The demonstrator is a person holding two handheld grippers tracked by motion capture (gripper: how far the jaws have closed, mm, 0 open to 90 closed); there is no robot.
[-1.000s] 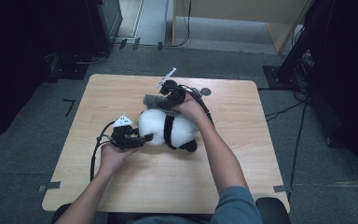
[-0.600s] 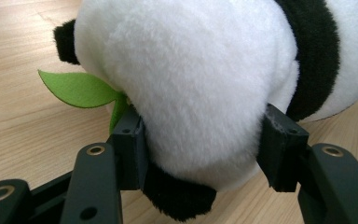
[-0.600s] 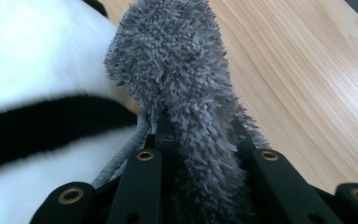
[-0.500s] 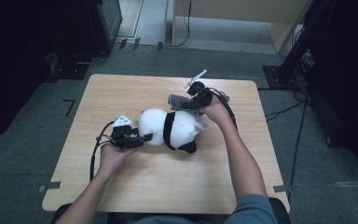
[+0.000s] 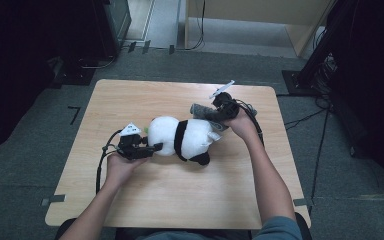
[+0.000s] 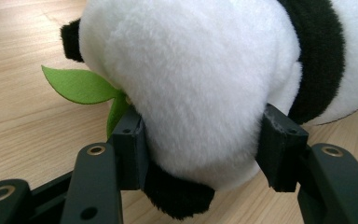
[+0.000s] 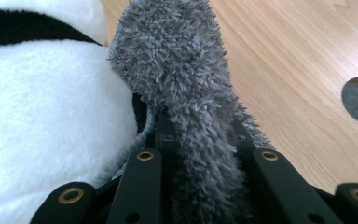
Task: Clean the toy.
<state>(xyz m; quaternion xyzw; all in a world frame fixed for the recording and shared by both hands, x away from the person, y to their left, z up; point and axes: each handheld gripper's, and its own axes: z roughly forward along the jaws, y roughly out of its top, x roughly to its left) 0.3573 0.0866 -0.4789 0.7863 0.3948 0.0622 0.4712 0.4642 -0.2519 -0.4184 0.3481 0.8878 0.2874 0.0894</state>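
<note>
Between the pads of the left tongs (image 6: 205, 154) sits the white rump of a plush panda (image 6: 205, 88), the two black pads pressing into the fur on either side, so these tongs are clamped on the toy. Just beside their left pad a green felt leaf (image 6: 81, 86) sticks out from under the panda, and below the pads a black paw rests on the desk (image 6: 23, 112). From above, the left tongs (image 5: 152, 148) meet the panda (image 5: 192, 136) at its left end, with the toy lying on its side across the middle of the desk (image 5: 180, 195). At the panda's other end, the right tongs (image 5: 206, 111) grip a fuzzy grey cloth (image 5: 201, 109). In the right gripper view, the right tongs (image 7: 200, 135) are closed tight on that grey cloth (image 7: 182, 70), which rises between them and leans against the panda's white and black body (image 7: 46, 107) to their left.
</note>
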